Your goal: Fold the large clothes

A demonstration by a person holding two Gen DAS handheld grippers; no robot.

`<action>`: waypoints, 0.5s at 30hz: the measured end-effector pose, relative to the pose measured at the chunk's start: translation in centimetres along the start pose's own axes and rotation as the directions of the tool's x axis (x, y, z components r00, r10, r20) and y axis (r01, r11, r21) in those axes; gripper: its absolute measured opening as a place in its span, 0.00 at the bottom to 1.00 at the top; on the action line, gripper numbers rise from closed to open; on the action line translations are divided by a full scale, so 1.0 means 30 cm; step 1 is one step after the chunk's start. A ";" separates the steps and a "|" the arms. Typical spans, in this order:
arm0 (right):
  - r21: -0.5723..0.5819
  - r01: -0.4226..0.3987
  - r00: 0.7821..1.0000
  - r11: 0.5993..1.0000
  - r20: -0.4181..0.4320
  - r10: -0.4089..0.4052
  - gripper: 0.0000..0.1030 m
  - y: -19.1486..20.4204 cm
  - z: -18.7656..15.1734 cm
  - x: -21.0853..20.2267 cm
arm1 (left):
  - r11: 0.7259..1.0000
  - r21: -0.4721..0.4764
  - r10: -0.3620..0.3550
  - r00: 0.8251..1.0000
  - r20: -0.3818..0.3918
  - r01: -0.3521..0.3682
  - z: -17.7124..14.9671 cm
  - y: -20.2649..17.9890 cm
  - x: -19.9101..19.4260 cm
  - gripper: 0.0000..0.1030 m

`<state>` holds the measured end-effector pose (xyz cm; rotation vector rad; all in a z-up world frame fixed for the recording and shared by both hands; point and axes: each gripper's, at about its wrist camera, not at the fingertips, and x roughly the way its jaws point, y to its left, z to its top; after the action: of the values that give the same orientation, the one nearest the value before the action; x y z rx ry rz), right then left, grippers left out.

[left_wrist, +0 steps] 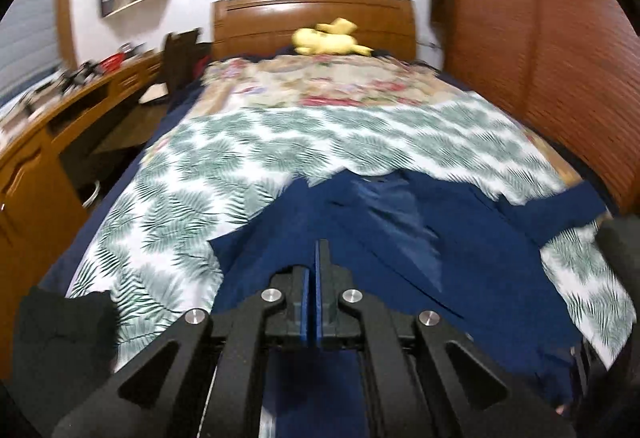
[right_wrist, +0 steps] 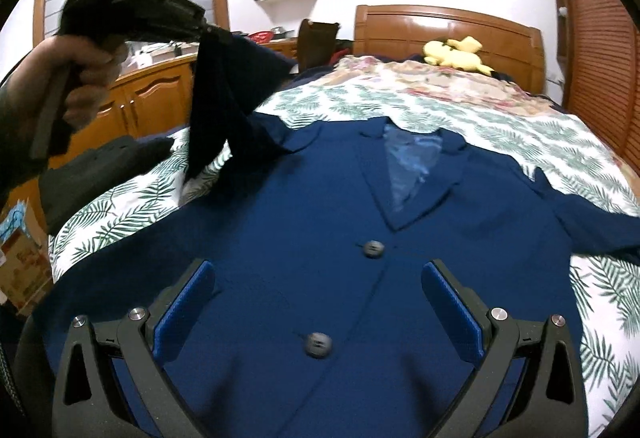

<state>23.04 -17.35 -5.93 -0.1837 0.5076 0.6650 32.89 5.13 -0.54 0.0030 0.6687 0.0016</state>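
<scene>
Jacket (right_wrist: 304, 238): flat on bed (right_wrist: 520, 134), 2 buttons fastened. Left gripper (left_wrist: 312, 258): raised at 10 o'clock, clenched on sleeve (right_wrist: 216, 98). Right gripper (right_wrist: 318, 278): released, hovering over front.

Yellow plush toy (left_wrist: 329, 37) by headboard (left_wrist: 312, 16), leaf-print sheet (left_wrist: 224, 158), desk (left_wrist: 60, 110)

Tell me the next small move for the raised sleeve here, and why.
Probably carry the sleeve across and lay it on the chest of the blue jacket. The left gripper is shut on it and holds it lifted above the bed, while the jacket lies flat, buttoned, front up. The right gripper hangs open over the buttons, gripping nothing.
</scene>
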 end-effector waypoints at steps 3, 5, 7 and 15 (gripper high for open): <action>0.007 0.010 1.000 1.000 0.000 -0.010 1.00 -0.004 -0.011 -0.002 | 0.998 0.058 0.001 0.999 -0.045 0.001 -0.045 -0.065 0.016 0.04; 0.008 0.014 1.000 1.000 0.001 -0.014 1.00 -0.003 -0.014 -0.004 | 0.997 0.071 -0.013 0.997 -0.072 0.018 -0.074 -0.084 0.022 0.22; 0.007 0.017 1.000 1.000 0.003 -0.017 1.00 -0.001 -0.013 -0.002 | 0.995 0.079 -0.047 0.996 -0.082 0.053 -0.112 -0.089 0.014 0.49; 0.000 0.022 1.000 1.000 0.003 -0.022 1.00 0.026 -0.014 -0.004 | 0.989 0.080 -0.113 0.988 -0.107 0.122 -0.241 -0.096 -0.038 0.63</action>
<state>22.30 -16.96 -6.24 -0.1879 0.5020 0.6432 27.52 2.25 -5.51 0.0470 0.7699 -0.1412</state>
